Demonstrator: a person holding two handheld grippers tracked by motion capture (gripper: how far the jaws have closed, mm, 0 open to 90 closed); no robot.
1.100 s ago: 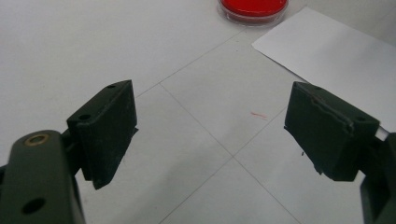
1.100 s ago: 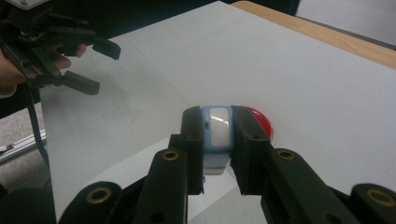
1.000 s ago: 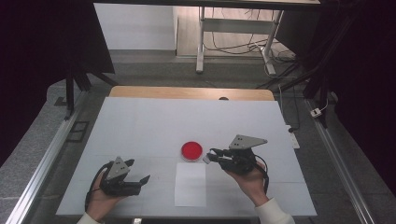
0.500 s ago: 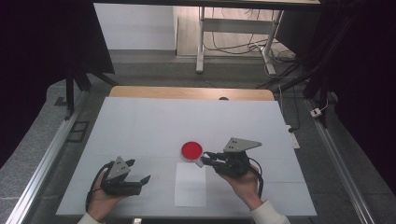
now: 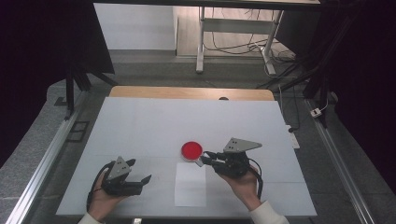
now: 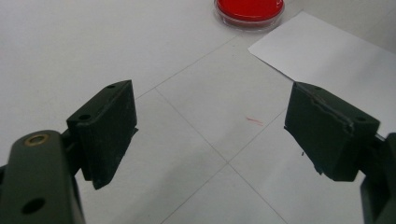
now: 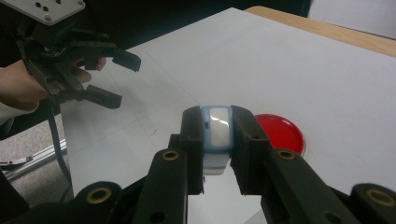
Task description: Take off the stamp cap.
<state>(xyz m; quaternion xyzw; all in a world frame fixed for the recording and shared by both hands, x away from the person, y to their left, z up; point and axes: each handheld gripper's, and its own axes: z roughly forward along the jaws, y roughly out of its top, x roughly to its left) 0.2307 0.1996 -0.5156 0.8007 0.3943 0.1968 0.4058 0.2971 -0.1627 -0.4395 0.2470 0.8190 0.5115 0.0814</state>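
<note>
My right gripper (image 7: 217,140) is shut on a small pale blue block with a glossy white face (image 7: 218,128). In the high view the right gripper (image 5: 205,158) holds the block (image 5: 200,162) just above the table, between the red round dish (image 5: 192,150) and the top edge of a white paper sheet (image 5: 190,184). The dish (image 7: 280,133) lies just beyond the jaws. My left gripper (image 5: 139,171) rests open at the front left, nothing between its jaws. Past the open left gripper (image 6: 210,130) lie the dish (image 6: 249,9) and the sheet (image 6: 336,60).
The white table top (image 5: 154,121) has a wooden strip (image 5: 191,92) along its far edge. Metal rails (image 5: 42,172) run along both sides. A table frame and cables (image 5: 233,42) stand on the floor behind. The left gripper (image 7: 123,79) sits farther off in the right gripper view.
The right gripper, still shut on the block, has shifted slightly left and toward the person. The left gripper has stayed where it was.
</note>
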